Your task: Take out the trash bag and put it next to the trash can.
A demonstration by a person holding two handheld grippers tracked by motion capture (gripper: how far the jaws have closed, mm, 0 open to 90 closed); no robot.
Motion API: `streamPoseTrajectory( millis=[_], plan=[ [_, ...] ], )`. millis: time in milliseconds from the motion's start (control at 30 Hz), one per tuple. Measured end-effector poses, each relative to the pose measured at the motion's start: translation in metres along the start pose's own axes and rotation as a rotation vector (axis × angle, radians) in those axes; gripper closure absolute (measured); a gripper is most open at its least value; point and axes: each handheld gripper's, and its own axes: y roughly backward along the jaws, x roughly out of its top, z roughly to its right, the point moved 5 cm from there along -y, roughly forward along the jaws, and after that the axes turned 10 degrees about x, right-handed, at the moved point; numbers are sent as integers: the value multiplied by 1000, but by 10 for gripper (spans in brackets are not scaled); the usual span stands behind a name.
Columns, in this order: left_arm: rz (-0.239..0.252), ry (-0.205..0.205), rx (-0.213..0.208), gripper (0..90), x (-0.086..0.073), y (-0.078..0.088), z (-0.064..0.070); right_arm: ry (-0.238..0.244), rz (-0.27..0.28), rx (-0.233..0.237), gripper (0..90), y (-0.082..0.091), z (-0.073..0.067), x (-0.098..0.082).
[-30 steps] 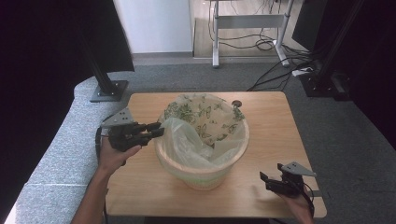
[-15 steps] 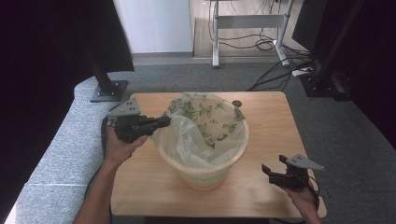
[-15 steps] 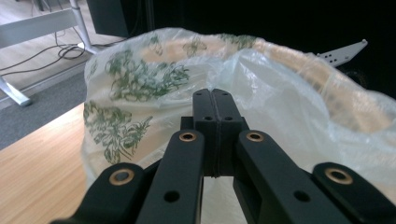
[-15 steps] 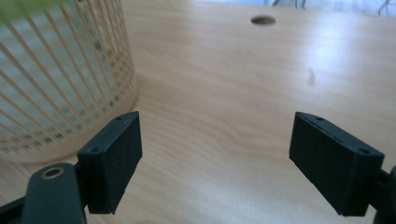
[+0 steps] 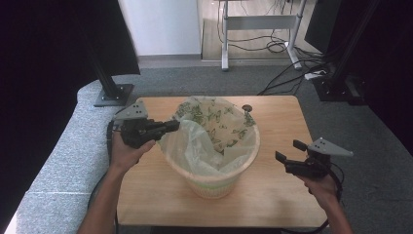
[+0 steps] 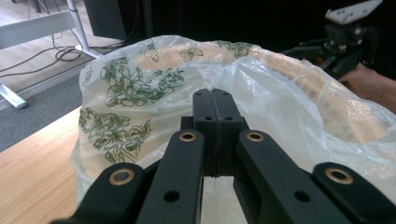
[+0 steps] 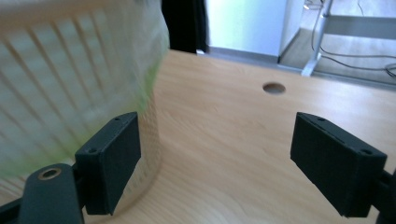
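A dim work corner with a wooden counter on grey carpet

The light wood counter [image 5: 272,195], with a round cable hole [image 5: 247,107] near its far edge, stands on grey carpet [image 5: 380,146]. Behind it are a white wall panel [image 5: 160,27], a white-legged desk frame [image 5: 260,24] with loose cables [image 5: 287,80] on the floor, and black stands [image 5: 109,83] beside dark curtains [image 5: 44,73].

Even, soft light falls on the bench [image 5: 282,122] from above, and shadows under the basket [image 5: 214,180] stay faint. Both upper corners of the high view sink into near black. In the left gripper view the bag [image 6: 140,93] beyond the left tool [image 6: 215,100] is sharp, with mild glare on its folds. Beside the right tool [image 7: 215,163], the basket wall smears with motion blur, and daylight behind it washes out pale.
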Motion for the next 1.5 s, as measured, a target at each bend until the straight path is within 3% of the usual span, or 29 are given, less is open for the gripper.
streamPoseTrajectory(
  millis=[267, 500, 833, 1067, 1200, 1300, 1400, 1500],
  plan=[
    [-1, 7, -3, 900, -6, 0, 1, 68, 15, 60, 168, -6, -23, 49],
    [2, 18, -7, 900, -9, 1, -1, 94, -10, 105, 176, -22, -30, 74],
    [3, 21, -12, 900, -10, -1, -2, 125, -64, 210, 241, -57, -28, 91],
    [5, 24, -14, 900, -12, 1, -3, 142, -86, 229, 318, -67, -26, 93],
    [7, 29, -14, 900, -14, 0, -4, 195, -115, 199, 568, -73, -25, 92],
    [5, 26, -13, 900, -15, 0, -4, 201, -129, 187, 727, -74, -27, 93],
    [4, 25, -12, 900, -15, 0, -4, 215, -127, 166, 857, -73, -30, 97],
    [7, 27, -11, 900, -15, 1, -4, 239, -152, 131, 894, -75, -33, 99]
  ],
)
